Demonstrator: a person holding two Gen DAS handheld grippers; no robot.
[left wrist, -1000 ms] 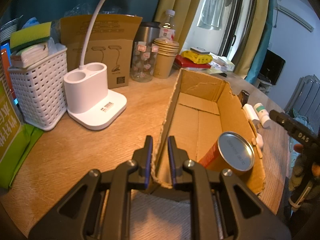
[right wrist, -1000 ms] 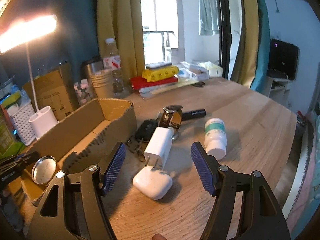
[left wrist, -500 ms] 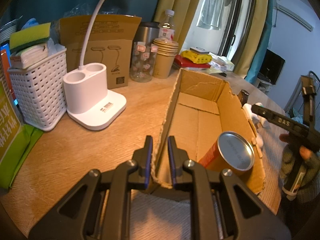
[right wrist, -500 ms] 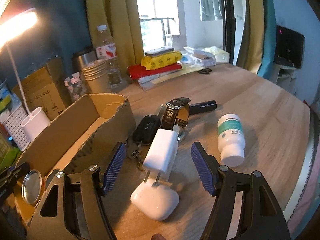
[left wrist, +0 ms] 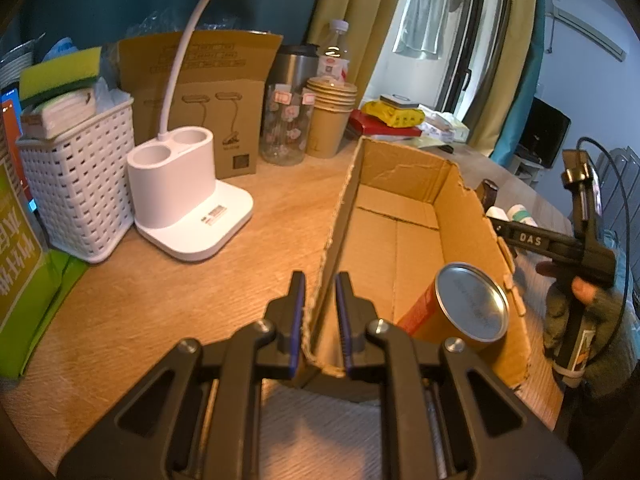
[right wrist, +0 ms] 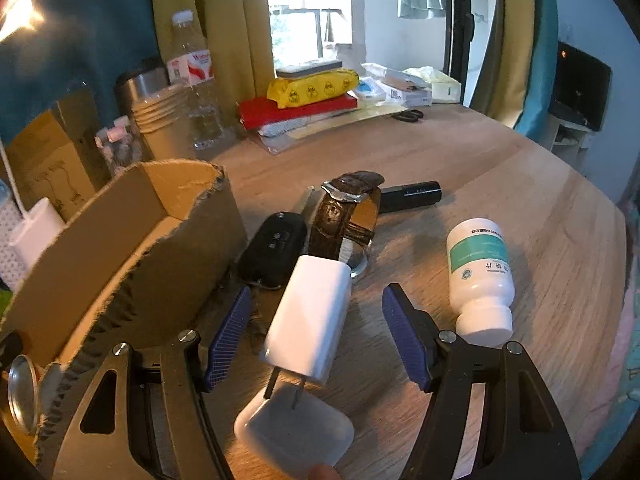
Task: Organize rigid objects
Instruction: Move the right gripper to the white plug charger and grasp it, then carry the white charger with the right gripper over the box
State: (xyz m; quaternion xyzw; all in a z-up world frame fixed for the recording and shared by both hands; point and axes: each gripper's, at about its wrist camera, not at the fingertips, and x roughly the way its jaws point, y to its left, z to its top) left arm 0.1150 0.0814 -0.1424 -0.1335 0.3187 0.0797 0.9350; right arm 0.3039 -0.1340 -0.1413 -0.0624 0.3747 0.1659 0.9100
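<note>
**Charger lined up, box pinned**

Dead centre of the right wrist view, the white charger [right wrist: 310, 316] sits between the wide-open right claw [right wrist: 316, 330], long axis pointing away, prongs resting on the earbud case [right wrist: 294, 434]. Left claw [left wrist: 320, 300] is pinched narrow on the cardboard box [left wrist: 400, 232] wall. Case's near edge is cut off.

Box [left wrist: 400, 240] mostly free; can [left wrist: 468, 312] blocks corner.
</note>
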